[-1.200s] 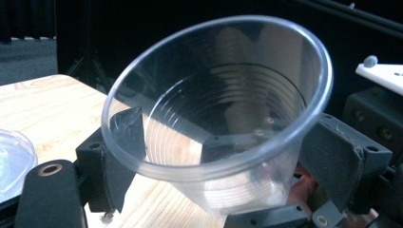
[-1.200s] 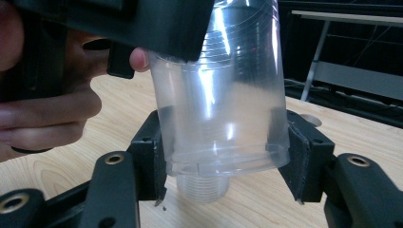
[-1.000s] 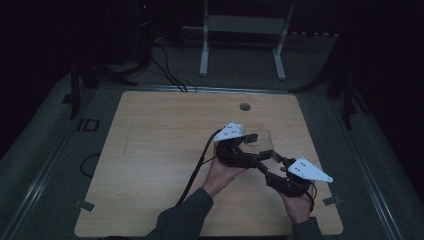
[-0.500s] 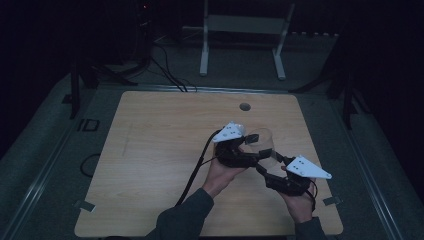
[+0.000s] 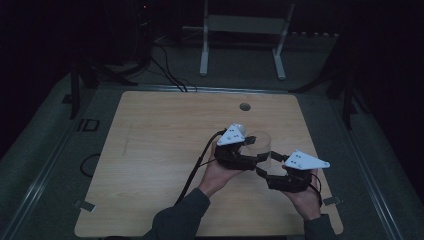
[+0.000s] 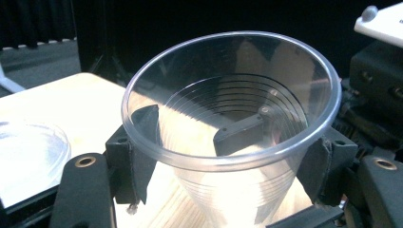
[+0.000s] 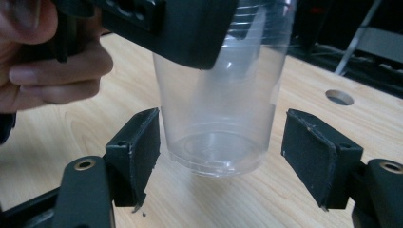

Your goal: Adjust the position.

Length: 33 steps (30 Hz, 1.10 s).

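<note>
Wooden surface (image 5: pixel 150 165), dim room, cable hole (image 5: pixel 244 106) near its far edge. Left hand (image 5: pixel 217 172) comes in from the bottom and holds the left gripper (image 5: pixel 252 150), grey plate on top, cable trailing back toward the person. Left gripper is clamped on a clear plastic cup (image 5: pixel 262 145): in the left gripper view the cup (image 6: pixel 233 123) sits upright between the jaws, both pads pressed on its ribbed wall just below the rim, mouth open toward the camera. Its jaws have just closed further, onto the cup. A second clear, round plastic piece (image 6: pixel 28 156) lies at the left edge of that view; cannot tell what it is. Cup is held off the surface, right of centre, its base seen in the air in the right gripper view (image 7: pixel 218 118). Right gripper (image 5: pixel 265 172) in the right hand (image 5: pixel 305 197) sits just beside and below the cup; its jaws stand wide on either side of the cup base, left pad close to the wall, right pad well clear, gripping nothing. Those jaws have just been opening, with the cup between them.
</note>
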Motion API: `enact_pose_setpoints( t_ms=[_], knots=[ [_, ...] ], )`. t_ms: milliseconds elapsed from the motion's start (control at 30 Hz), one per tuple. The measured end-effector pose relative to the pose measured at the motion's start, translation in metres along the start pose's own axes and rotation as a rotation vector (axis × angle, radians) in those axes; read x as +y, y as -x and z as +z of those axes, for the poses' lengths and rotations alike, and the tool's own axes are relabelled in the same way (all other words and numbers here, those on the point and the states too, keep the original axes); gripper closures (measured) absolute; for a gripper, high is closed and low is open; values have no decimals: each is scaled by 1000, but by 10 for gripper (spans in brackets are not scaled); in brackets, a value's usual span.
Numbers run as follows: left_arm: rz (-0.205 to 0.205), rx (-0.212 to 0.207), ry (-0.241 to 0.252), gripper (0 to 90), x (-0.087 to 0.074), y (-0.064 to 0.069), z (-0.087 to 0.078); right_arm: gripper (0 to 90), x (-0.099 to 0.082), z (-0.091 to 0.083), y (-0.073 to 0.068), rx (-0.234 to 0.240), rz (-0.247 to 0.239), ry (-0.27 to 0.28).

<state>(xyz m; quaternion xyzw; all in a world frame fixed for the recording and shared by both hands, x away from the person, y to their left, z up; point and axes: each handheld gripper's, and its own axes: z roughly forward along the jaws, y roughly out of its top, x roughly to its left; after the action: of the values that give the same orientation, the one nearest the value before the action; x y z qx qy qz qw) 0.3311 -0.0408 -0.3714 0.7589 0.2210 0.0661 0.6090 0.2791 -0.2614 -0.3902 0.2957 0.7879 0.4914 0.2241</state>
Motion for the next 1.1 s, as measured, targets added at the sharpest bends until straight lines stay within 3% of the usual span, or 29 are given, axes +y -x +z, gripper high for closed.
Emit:
enact_pose_setpoints(
  t_ms=[233,467,733,1100],
  knots=[
    [54,39,-67,306,-1,3,3,320,3,7,0,43,-25,-59],
    [85,52,-95,303,-3,6,5,362,2,14,1,58,-11,-66],
    [68,53,-78,274,-2,5,5,414,0,14,0,54,9,-36],
    [-3,35,8,239,-1,8,4,417,-4,16,-4,47,37,8]
  ],
)
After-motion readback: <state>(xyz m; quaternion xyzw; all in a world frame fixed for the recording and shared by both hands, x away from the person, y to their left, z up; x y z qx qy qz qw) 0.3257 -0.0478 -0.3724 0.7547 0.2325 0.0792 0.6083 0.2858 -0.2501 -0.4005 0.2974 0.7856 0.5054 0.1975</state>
